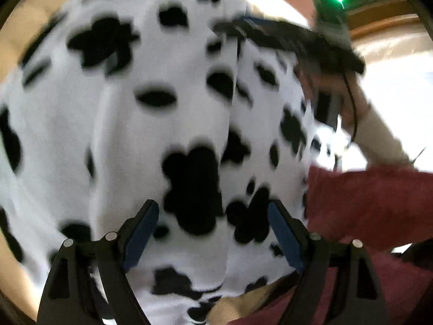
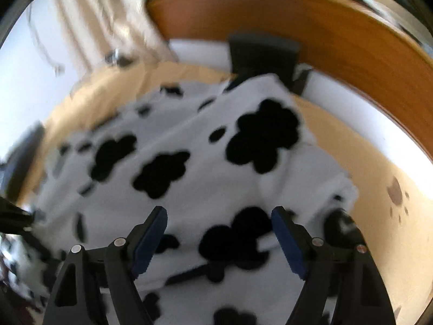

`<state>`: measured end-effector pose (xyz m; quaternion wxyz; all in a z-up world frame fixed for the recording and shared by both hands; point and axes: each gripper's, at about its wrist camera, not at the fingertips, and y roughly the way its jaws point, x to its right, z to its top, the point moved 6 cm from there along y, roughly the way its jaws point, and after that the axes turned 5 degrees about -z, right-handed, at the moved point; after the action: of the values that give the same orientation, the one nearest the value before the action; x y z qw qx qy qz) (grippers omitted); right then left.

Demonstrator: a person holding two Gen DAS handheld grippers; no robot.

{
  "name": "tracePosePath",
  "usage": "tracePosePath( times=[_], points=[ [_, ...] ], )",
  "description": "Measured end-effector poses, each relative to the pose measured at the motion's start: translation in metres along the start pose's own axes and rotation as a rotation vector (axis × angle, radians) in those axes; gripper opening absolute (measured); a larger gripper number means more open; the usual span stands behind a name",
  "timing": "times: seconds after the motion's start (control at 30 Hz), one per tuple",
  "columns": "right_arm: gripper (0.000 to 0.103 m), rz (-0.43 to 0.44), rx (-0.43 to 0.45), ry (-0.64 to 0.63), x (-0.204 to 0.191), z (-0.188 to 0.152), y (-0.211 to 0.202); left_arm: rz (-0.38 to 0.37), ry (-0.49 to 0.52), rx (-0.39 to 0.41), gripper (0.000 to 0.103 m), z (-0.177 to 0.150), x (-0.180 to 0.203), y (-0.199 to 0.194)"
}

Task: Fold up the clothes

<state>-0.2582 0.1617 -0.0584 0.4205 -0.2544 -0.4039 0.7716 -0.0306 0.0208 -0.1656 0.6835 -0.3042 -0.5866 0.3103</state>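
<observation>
Both tools, left (image 1: 213, 211) and right (image 2: 219, 216), angle down wide apart, empty, over the spotted garment (image 2: 189, 146).

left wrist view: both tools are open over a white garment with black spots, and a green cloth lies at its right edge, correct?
Not quite: the cloth at the right edge is dark red, not green, as the left wrist view shows. The rest holds: the left tool and right tool are open over the white garment with black spots.
</observation>
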Motion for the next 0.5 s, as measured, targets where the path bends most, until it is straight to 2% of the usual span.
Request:
tracePosePath(
  times=[0.13,0.23,0.33,0.43,0.5],
  points=[
    [0.081,0.006,0.034,0.155,0.046,-0.017,-0.035,-0.043,0.002,0.131,0.086,0.064,0.007,-0.037],
    [0.081,-0.009,0.029,0.249,0.084,-0.033,-0.054,-0.047,0.002,0.193,0.086,0.111,0.009,-0.048],
    [0.081,-0.038,0.037,0.303,0.108,-0.040,-0.062,-0.046,-0.015,0.226,0.086,0.156,0.008,-0.047],
    [0.081,-0.021,0.055,0.357,0.117,-0.047,-0.071,-0.099,-0.040,0.217,0.086,0.175,0.010,-0.038],
    [0.081,-0.011,0.054,0.371,0.116,-0.052,-0.073,-0.072,-0.028,0.194,0.086,0.178,0.010,-0.021]
  ],
)
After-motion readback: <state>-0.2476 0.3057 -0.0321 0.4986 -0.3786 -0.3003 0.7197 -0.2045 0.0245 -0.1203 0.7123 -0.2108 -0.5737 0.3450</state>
